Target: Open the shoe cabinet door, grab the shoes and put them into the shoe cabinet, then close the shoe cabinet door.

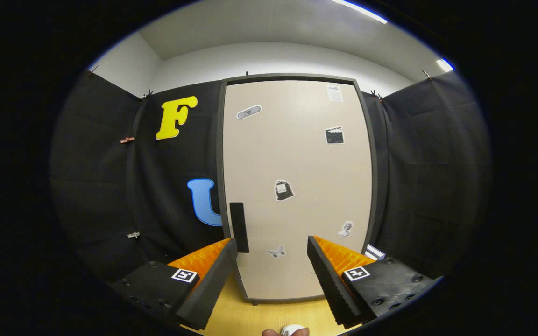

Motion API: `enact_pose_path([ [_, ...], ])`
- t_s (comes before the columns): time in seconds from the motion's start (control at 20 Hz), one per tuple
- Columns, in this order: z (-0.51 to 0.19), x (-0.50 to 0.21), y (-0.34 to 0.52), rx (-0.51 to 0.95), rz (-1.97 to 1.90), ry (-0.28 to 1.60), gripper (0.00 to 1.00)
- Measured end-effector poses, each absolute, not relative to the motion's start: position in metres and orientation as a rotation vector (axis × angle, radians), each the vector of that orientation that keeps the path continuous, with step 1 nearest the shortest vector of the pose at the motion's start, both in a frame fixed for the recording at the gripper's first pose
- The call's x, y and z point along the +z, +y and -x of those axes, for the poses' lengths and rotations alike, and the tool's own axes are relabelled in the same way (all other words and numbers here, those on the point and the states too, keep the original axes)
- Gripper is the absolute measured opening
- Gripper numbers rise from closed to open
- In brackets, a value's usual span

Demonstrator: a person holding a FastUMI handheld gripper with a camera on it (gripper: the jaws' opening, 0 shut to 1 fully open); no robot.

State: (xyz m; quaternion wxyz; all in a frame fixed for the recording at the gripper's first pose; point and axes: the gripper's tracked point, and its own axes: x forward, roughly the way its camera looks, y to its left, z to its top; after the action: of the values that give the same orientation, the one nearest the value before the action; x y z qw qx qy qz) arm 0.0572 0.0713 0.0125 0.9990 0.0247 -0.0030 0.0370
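In the gripper view, the gripper (272,247) is held up in front of the cabinet (297,186), its two fingers spread wide with nothing between them. The left finger (210,280) and right finger (332,280) are black with ribbed orange backs, and each carries a small square marker.

The cabinet stands upright on a wooden floor (259,317), just beyond the fingers, set against the black cloth wall. Its beige door (297,154) is closed inside a dark frame. A black handle (239,227) runs vertically along the door's left edge, just above the tip of the left finger and apart from it. Several small stickers (284,190) are scattered over the door.

At the bottom, between the fingers, the edge of something white (292,330) shows on the floor; what it is cannot be told.
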Motion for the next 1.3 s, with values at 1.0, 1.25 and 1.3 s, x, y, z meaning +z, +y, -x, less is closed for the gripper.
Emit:
enact_pose_path([
  [1.0,-0.219,-0.063,0.139,0.047,0.001,0.073,0.47],
  [1.25,-0.219,-0.06,0.136,0.007,0.027,0.03,0.33],
  [1.3,-0.221,-0.063,0.137,0.024,0.02,0.046,0.27],
])
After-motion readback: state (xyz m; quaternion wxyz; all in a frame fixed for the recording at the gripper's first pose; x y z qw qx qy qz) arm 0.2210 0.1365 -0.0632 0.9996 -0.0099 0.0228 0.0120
